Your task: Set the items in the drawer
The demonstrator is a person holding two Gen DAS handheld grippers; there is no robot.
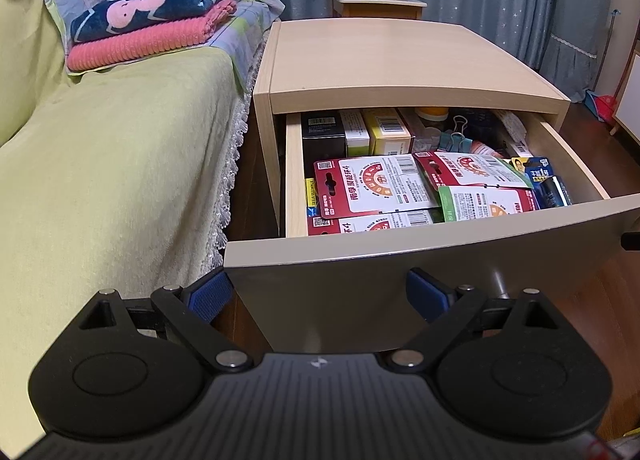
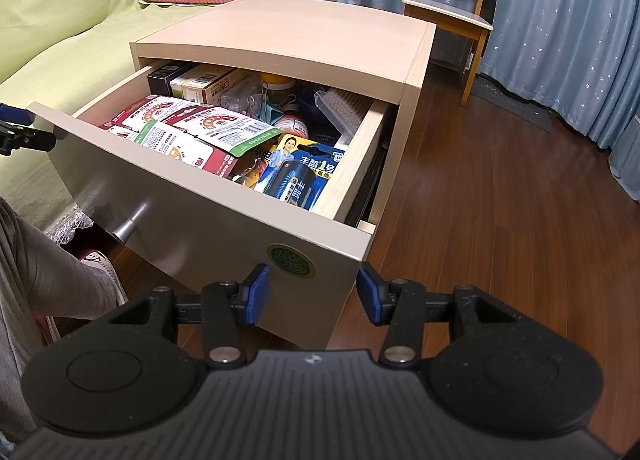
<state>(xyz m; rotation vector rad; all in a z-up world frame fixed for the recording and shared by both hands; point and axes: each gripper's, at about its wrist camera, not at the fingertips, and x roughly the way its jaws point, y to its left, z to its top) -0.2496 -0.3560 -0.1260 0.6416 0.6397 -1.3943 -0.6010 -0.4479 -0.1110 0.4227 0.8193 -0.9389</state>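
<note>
The nightstand's drawer (image 1: 400,244) (image 2: 192,195) stands pulled out, full of red and white battery cards (image 1: 376,183) (image 2: 188,127), a blue battery pack (image 2: 300,175), small boxes (image 1: 360,131) and binder clips (image 1: 456,139). My left gripper (image 1: 320,296) hangs open in front of the grey drawer front, nothing between its blue pads. My right gripper (image 2: 314,292) is open too, empty, straddling the drawer front's right corner near a green round sticker (image 2: 291,260). Part of the left gripper (image 2: 16,127) shows at the far left of the right wrist view.
A bed with a green cover (image 1: 100,163) and folded blankets (image 1: 152,27) lies left of the nightstand (image 1: 392,59). A wooden chair (image 2: 452,15) and blue curtains (image 2: 568,31) stand behind. A person's leg and shoe (image 2: 60,272) are beside the drawer. Wood floor (image 2: 500,195) lies right.
</note>
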